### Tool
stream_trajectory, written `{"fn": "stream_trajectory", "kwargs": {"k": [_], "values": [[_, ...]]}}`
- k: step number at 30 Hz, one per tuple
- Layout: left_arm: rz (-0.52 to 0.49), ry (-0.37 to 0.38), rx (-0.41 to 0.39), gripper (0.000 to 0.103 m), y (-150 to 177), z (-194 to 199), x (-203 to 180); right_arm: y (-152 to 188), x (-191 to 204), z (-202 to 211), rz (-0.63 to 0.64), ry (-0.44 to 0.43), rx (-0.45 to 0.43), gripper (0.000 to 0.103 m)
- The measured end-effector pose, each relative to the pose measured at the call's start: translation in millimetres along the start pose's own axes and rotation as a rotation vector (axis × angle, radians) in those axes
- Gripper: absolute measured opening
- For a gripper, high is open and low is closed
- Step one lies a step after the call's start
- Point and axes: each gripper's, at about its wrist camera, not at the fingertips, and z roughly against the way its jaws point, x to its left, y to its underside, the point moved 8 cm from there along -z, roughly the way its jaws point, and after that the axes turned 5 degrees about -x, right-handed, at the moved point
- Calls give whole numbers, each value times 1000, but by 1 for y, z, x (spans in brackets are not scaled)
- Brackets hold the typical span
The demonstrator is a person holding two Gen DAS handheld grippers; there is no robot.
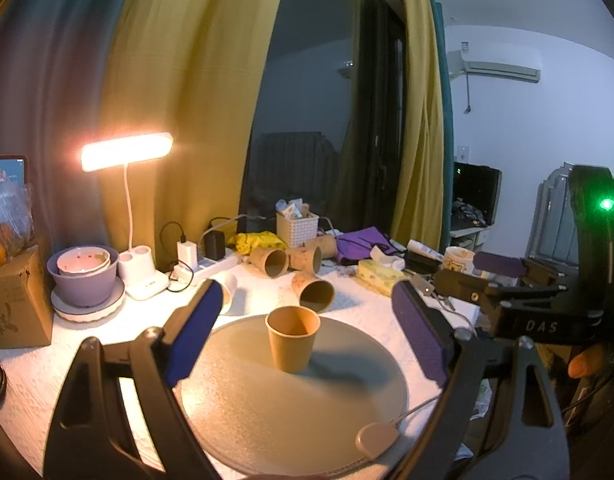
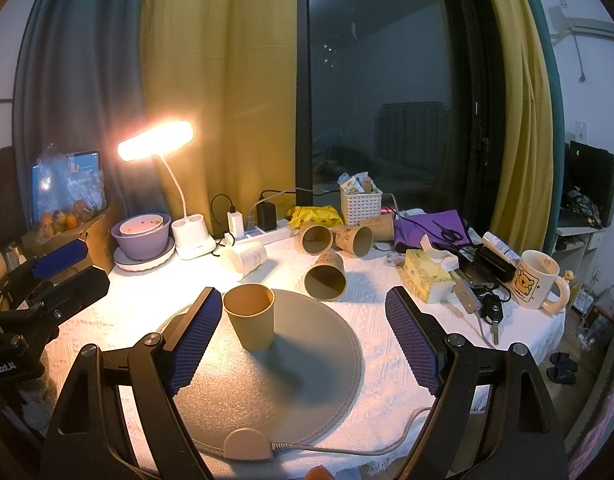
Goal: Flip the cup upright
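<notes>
- Cup (image 2: 251, 316): brown paper cup, stands upright, mouth up, on the grey round mat (image 2: 307, 380), twd the mat's far-left part; looks empty inside. Judged: flip is done for this one; step in hand = let go & back off w/o knocking it.
- Left gripper (image 1: 307, 336): jaws spread wide, holds nothing; cup sits between the pads in its view, apart from both.
- Right gripper (image 2: 303, 332): jaws also wide, empty; left pad (image 2: 195, 336) just beside the cup wall, contact cannot be told. Advice: pull straight back, no sideways sweep; light paper tips easily.
- Containers, L to R: purple bowl (image 2: 141, 240) w/ a smaller pale bowl (image 2: 141, 226) nested in it; white cup (image 2: 247, 258) on its side; three brown cups (image 2: 327, 276) lying on their sides beyond the mat, a fourth behind, all seem empty; white basket (image 2: 361, 204) w/ small packets; bear mug (image 2: 535, 280) upright, contents not visible.
</notes>
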Motion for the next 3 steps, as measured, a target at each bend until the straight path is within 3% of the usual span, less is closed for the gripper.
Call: {"fn": "stream_trajectory", "kwargs": {"k": [3], "values": [[-5, 6, 0, 88, 1, 0, -2, 0, 0, 0, 1, -1, -1, 86]]}}
